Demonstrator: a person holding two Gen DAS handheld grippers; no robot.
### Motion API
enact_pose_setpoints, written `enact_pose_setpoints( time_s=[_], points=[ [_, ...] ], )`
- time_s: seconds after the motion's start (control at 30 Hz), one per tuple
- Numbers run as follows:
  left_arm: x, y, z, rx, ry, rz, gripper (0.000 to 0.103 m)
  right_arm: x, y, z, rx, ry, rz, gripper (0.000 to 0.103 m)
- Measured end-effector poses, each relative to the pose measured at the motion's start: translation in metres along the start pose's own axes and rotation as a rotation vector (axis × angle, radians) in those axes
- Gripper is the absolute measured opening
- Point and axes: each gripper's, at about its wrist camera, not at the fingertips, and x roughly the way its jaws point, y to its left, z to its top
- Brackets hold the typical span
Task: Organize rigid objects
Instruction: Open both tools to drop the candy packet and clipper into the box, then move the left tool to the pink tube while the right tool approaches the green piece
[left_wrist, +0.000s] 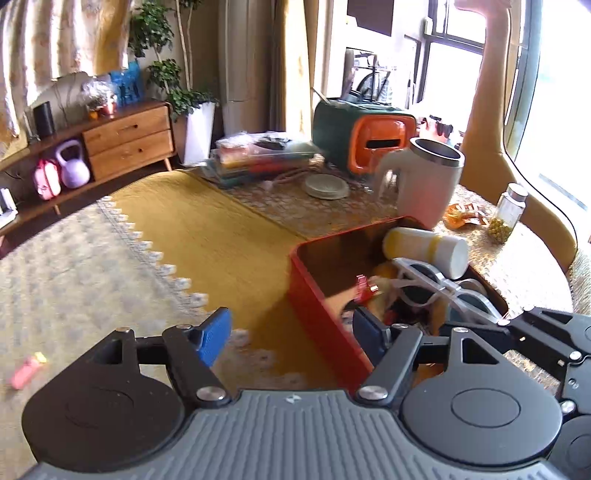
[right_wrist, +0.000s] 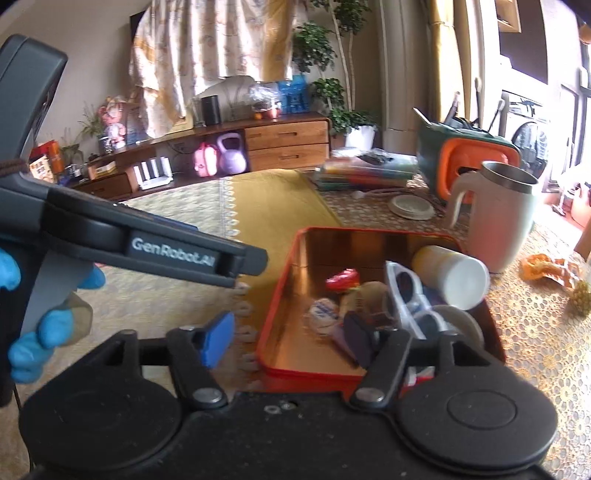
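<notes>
1. Right wrist view: the right gripper (right_wrist: 291, 341) hangs over the near edge of the red tin (right_wrist: 280, 295), jaws spread wide and empty — the tin's contents lie toward one o'clock.
2. The white bottle (right_wrist: 452, 275) lies tipped on the far right rim, long axis running ten to four, sunglasses (right_wrist: 410, 299) just beside it.
3. The left gripper (left_wrist: 291, 336), also wide open and empty, straddles the tin's left wall.
4. Small items in the tin are blurred; the mug (right_wrist: 495, 218) stands outside at two o'clock.

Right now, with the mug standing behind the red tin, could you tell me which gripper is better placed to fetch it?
Probably the right gripper: open and empty, facing the mug across the red tin. The left gripper, also open, points past the tin's left wall.
</notes>
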Motion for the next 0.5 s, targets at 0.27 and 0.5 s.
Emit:
enact_pose_setpoints(
  time_s=[0.27,0.5],
  points=[
    [-0.036,0.096,-0.032,-0.087,0.007,0.155,0.081,0.006,0.071,-0.004,-0.088,0.025,0.108,0.092],
    [-0.043,0.175,-0.062,-0.188,0.021,0.277,0.081,0.025,0.123,-0.016,-0.148,0.086,0.134,0.090]
  ],
)
